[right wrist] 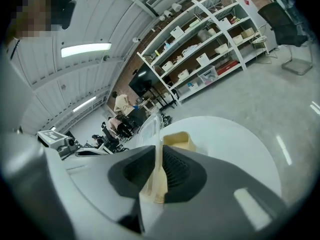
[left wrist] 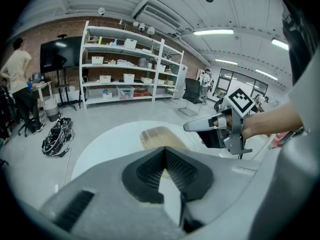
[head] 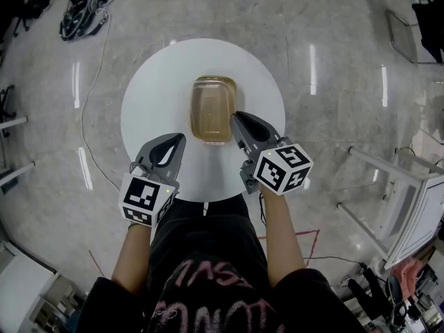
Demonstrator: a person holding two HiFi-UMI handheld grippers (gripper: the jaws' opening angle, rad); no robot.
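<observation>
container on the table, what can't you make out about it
Container contents: head view, its cloudy lid blurs them.
Lid's clamped edge: right gripper view, right gripper pads cover it.
Container's near side: left gripper view, left gripper blocks it.
Lid seated or lifted: unclear in every view.

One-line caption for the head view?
Right gripper clamps the clear lid of a tan container on a round white table; left gripper hangs beside it.

Head view looks steeply down — gripper views sit low, close, sharing the table (head: 149, 103).
</observation>
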